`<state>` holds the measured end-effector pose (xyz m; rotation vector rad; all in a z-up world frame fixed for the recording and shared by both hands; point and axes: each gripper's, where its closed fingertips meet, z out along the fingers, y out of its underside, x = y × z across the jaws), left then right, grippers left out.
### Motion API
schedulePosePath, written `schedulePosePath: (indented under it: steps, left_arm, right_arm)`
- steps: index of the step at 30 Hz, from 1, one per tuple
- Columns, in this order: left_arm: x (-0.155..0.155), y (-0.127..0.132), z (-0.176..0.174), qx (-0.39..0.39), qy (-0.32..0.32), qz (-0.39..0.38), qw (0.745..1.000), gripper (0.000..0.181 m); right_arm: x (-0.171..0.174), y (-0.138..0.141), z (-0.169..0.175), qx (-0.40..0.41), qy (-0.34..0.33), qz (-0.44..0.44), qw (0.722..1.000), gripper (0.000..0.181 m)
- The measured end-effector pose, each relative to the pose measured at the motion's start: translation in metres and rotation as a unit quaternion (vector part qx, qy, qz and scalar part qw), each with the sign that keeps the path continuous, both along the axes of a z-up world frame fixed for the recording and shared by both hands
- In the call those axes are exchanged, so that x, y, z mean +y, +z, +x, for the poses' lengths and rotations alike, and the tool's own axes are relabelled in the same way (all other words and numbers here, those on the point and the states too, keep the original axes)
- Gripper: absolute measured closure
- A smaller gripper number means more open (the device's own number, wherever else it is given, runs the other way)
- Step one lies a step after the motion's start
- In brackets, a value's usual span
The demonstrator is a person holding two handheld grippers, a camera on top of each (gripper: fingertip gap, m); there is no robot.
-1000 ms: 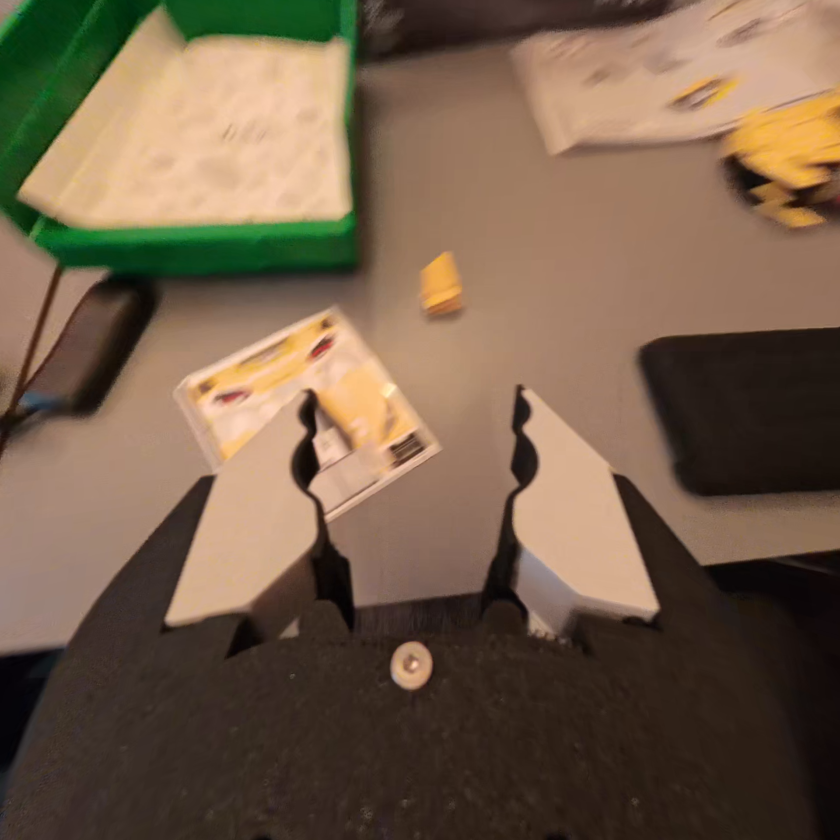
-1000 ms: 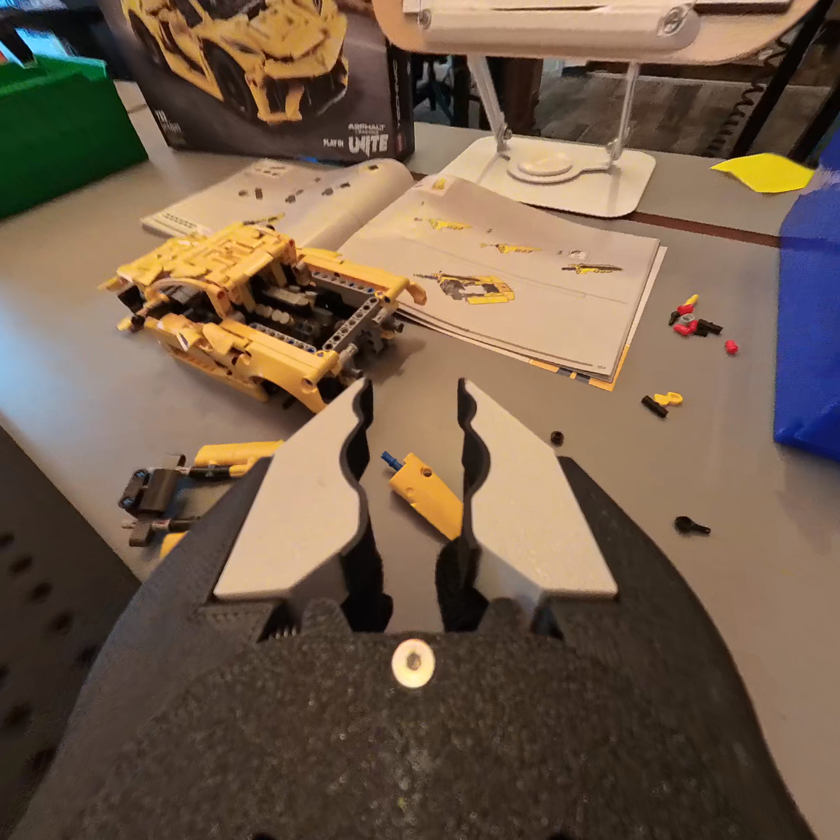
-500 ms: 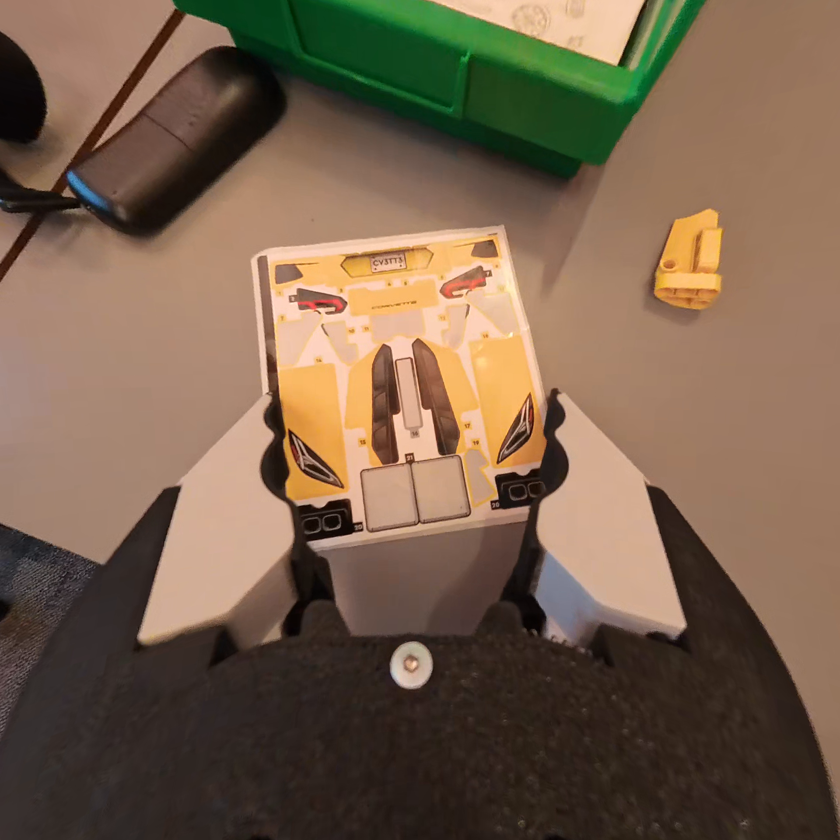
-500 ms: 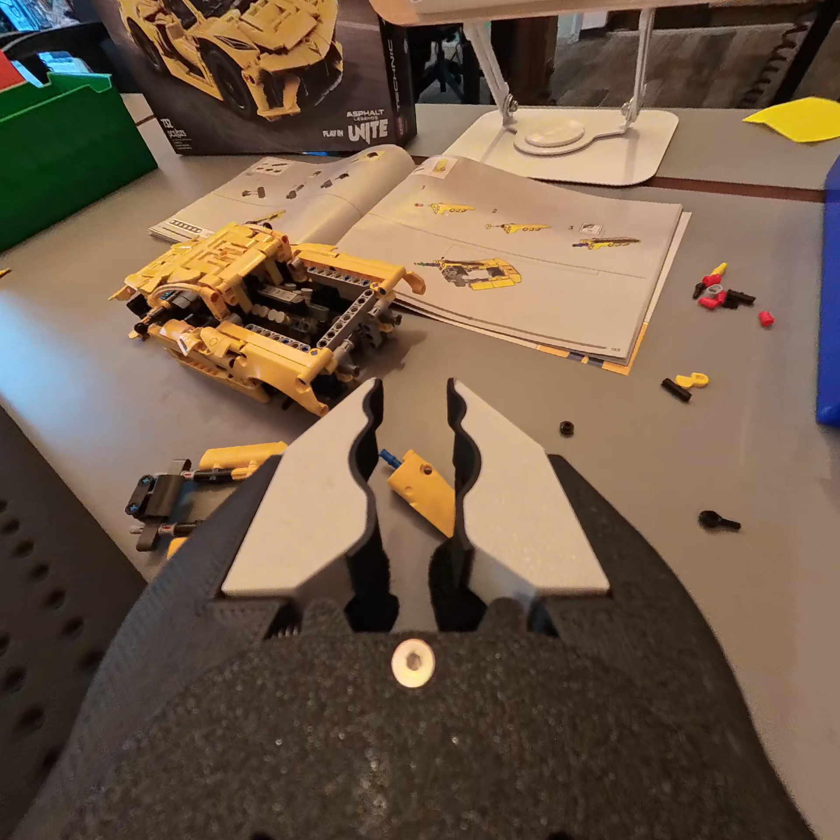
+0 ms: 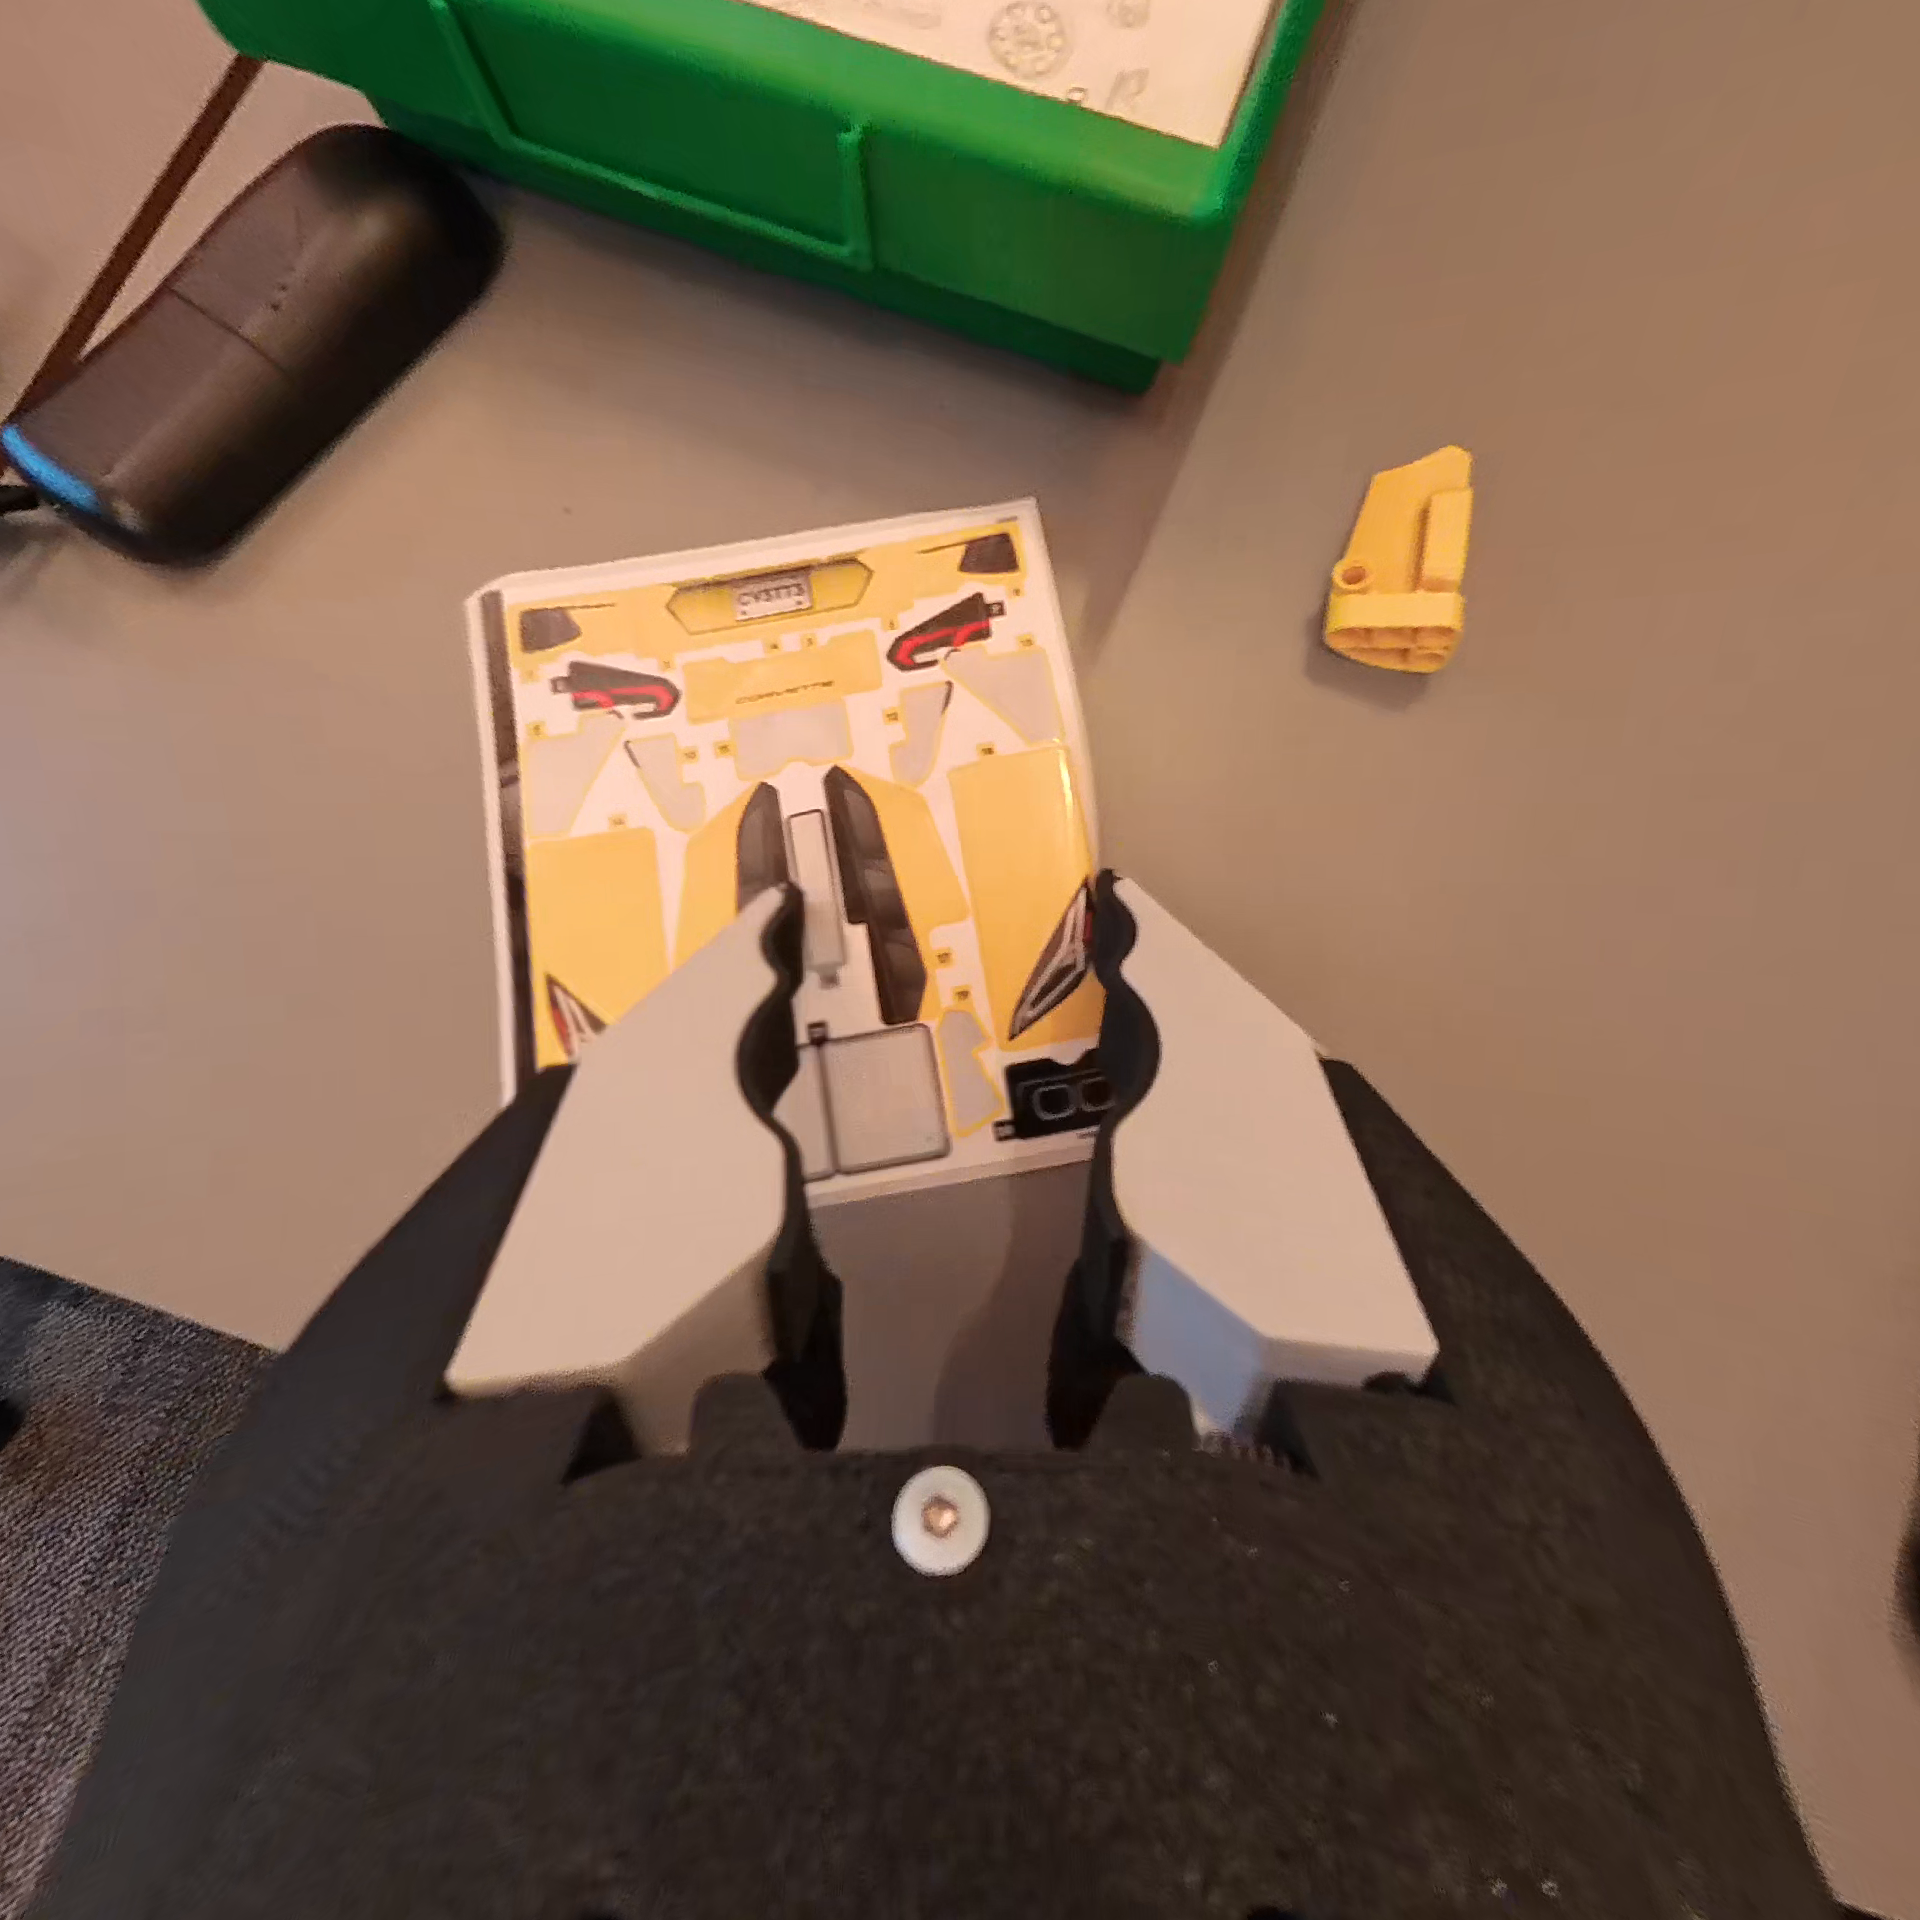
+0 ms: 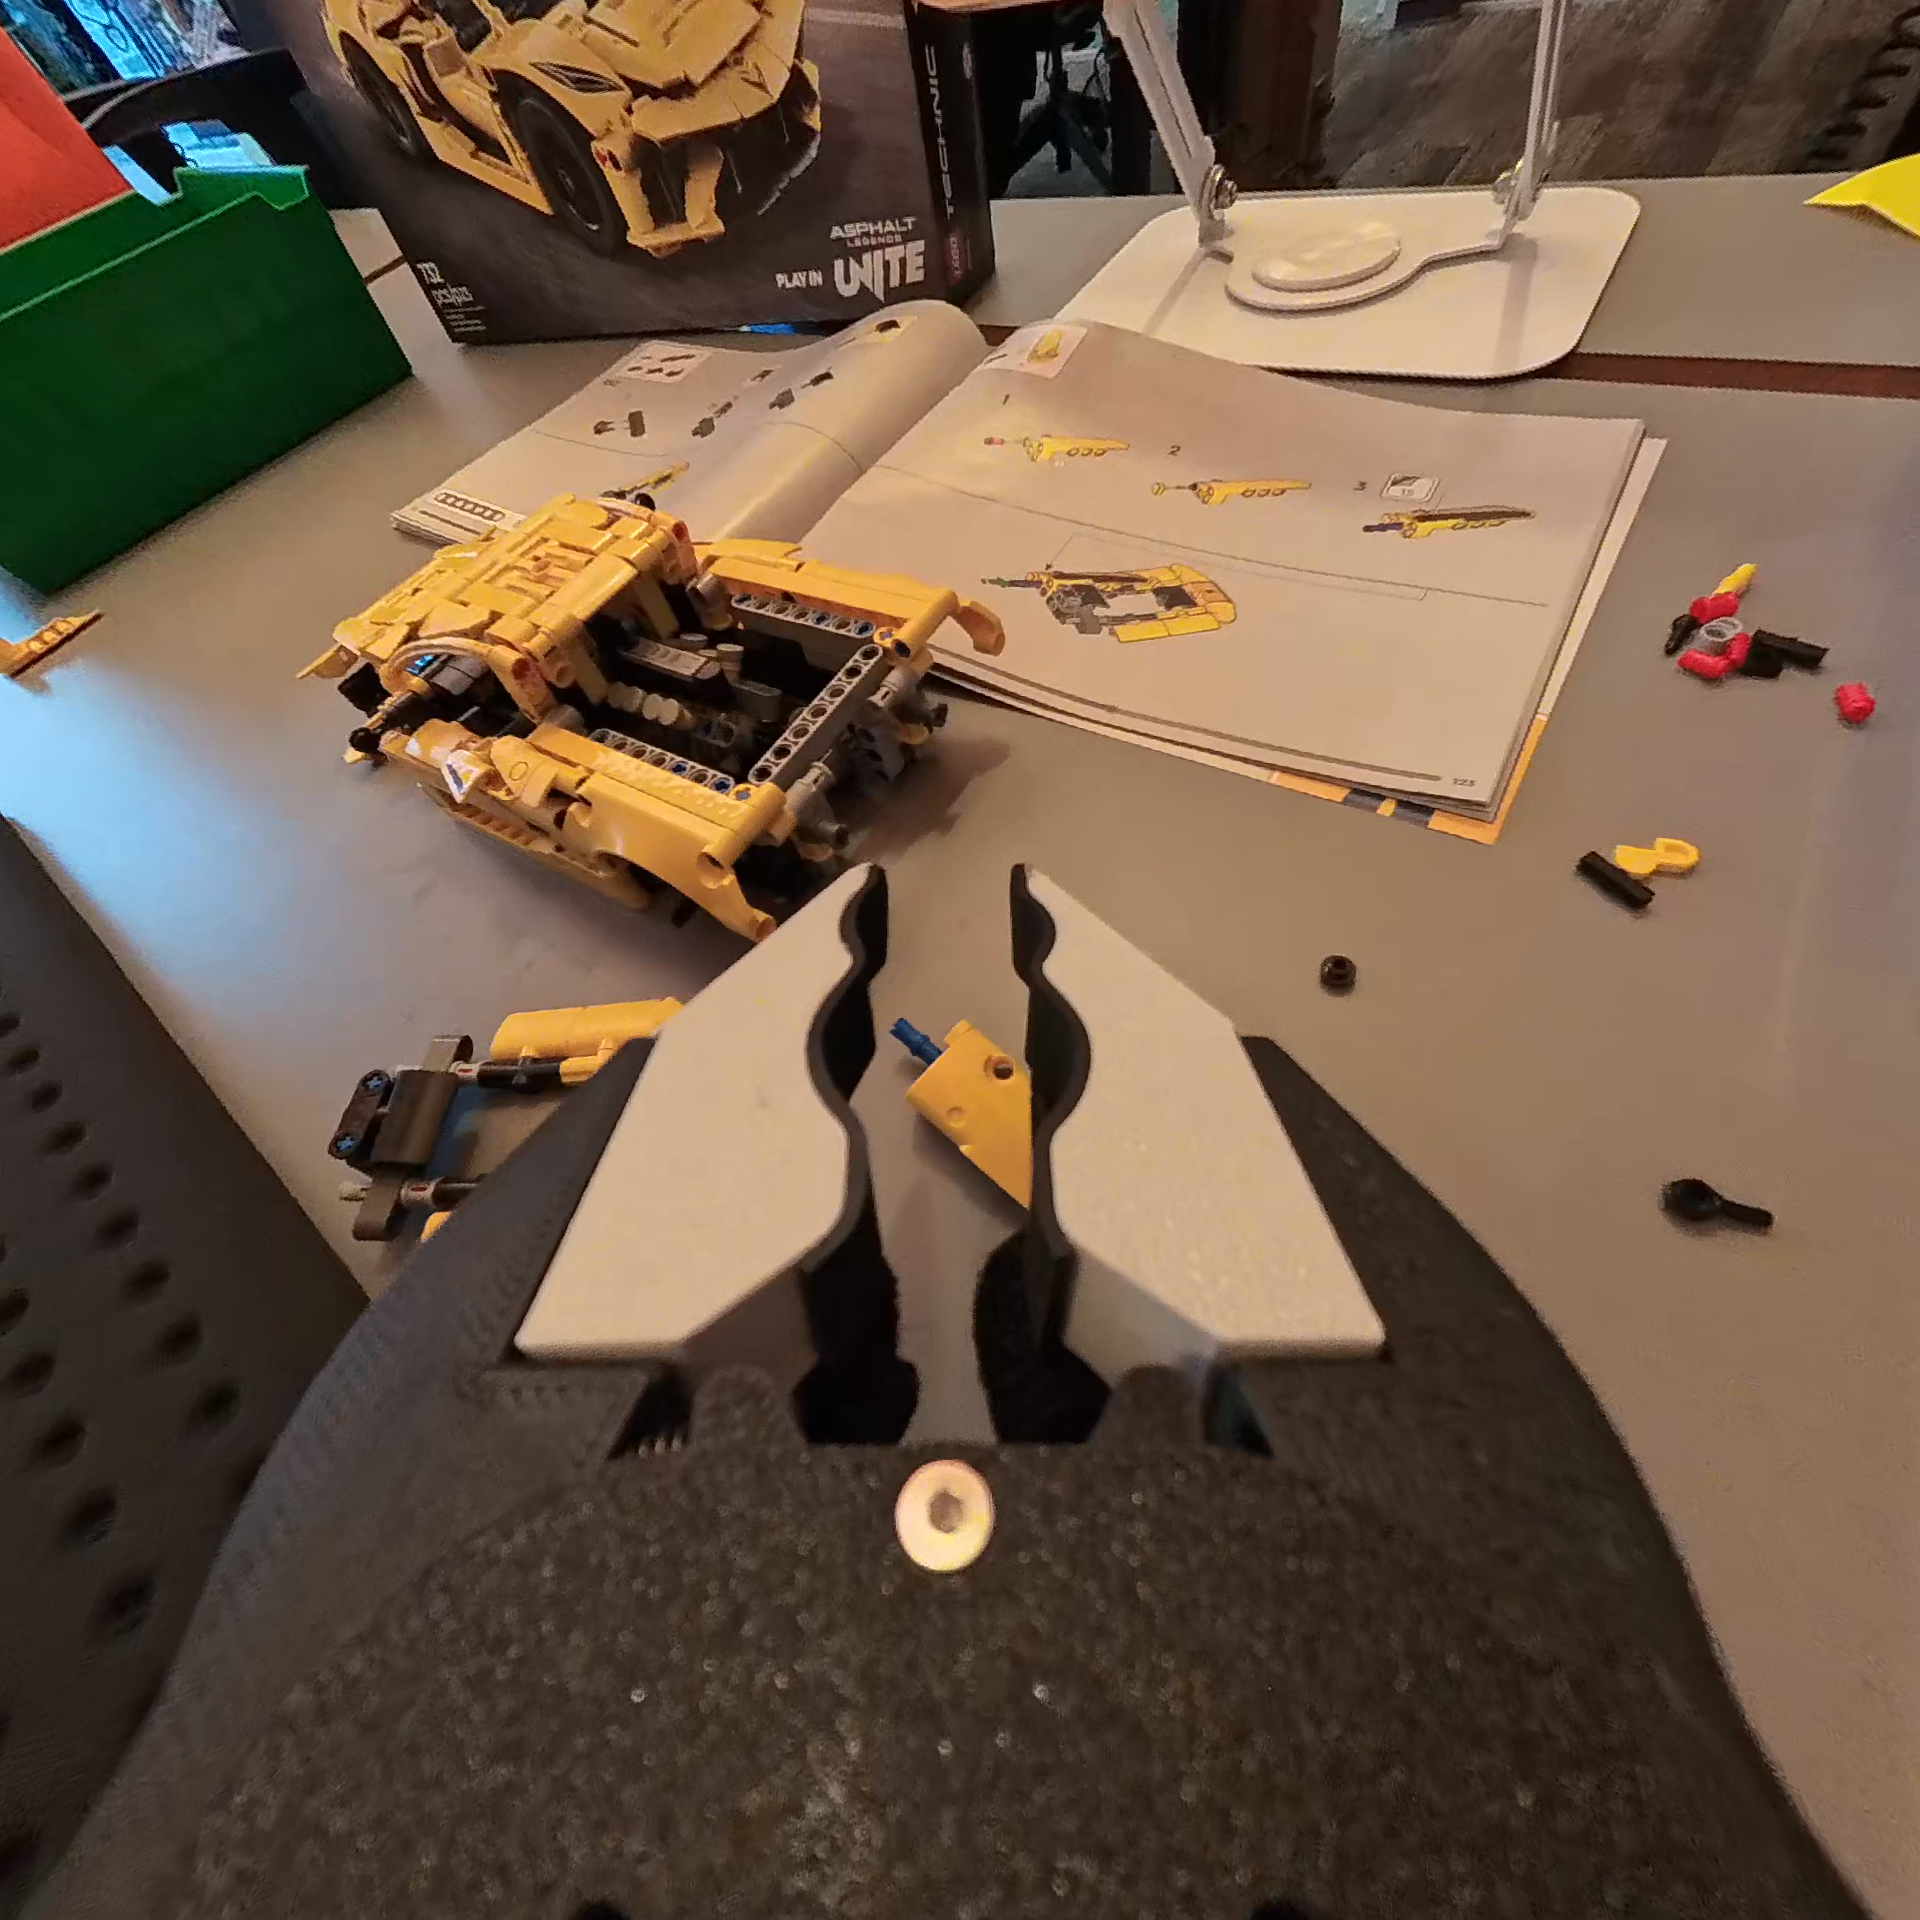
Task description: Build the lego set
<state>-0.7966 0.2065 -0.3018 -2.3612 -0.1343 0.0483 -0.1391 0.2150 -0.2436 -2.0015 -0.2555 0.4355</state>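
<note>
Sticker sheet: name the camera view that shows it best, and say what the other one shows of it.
The left wrist view: the sticker sheet lies flat on the table beneath the open left gripper, nearly whole. The right wrist view shows none of it.

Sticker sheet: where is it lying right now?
In the left wrist view, the sticker sheet lies flat on the grey table, below the green bin, left of a loose yellow piece, partly under the open left hand-held gripper.

One sticker sheet (image 5: 790, 842), one green bin (image 5: 852, 197) beyond it, one loose yellow brick (image 5: 1403, 566) to its right; one part-built car (image 6: 644, 696), one open manual (image 6: 1195, 582), one box (image 6: 665, 166)
</note>
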Motion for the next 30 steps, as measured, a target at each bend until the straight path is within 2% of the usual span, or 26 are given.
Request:
schedulePosePath:
  steps: [1,5,7,9,13,14,18,20,23,26,30]
  left_arm:
    - [0.0,0.0,0.003,0.001,-0.005,-0.002,1.0,0.132]
    - [0.004,0.007,0.019,0.011,-0.041,0.003,0.999,0.129]
    - [0.01,0.02,0.008,0.041,-0.036,0.026,0.998,0.116]
    - [0.013,0.031,-0.022,0.076,-0.001,0.044,0.996,0.091]
    - [0.009,0.001,-0.038,-0.022,0.006,-0.026,0.999,0.067]
    - [0.01,-0.004,-0.042,-0.023,0.012,-0.032,0.999,0.059]
    - [0.013,-0.007,-0.047,-0.009,0.027,-0.034,0.999,0.055]
    - [0.015,-0.007,-0.044,-0.009,0.03,-0.034,0.999,0.058]
    - [0.014,-0.005,-0.035,-0.008,0.026,-0.038,0.999,0.074]
    - [0.015,-0.002,-0.025,-0.006,0.012,-0.031,0.999,0.101]
    - [0.014,-0.001,-0.021,0.001,0.024,-0.035,0.999,0.106]
  right_arm:
    - [0.0,0.0,0.0,0.0,0.001,-0.001,1.0,0.158]
    - [0.0,0.0,-0.001,-0.001,0.002,0.0,1.0,0.159]
    - [-0.001,0.0,-0.001,0.001,0.002,-0.001,1.0,0.159]
    - [-0.001,0.0,-0.001,0.002,0.002,0.0,1.0,0.159]
    - [-0.002,0.0,-0.001,0.005,0.004,-0.002,1.0,0.159]
    - [-0.002,0.0,-0.001,0.006,0.004,-0.003,1.0,0.159]
    - [-0.002,0.0,-0.002,0.01,0.006,-0.004,1.0,0.16]
    - [-0.002,0.0,-0.002,0.013,0.008,-0.006,1.0,0.159]
    - [-0.003,-0.001,-0.003,0.013,0.011,-0.008,1.0,0.159]
    - [-0.003,-0.001,-0.005,0.014,0.014,-0.008,1.0,0.16]
    - [-0.004,-0.001,-0.005,0.018,0.017,-0.01,1.0,0.16]
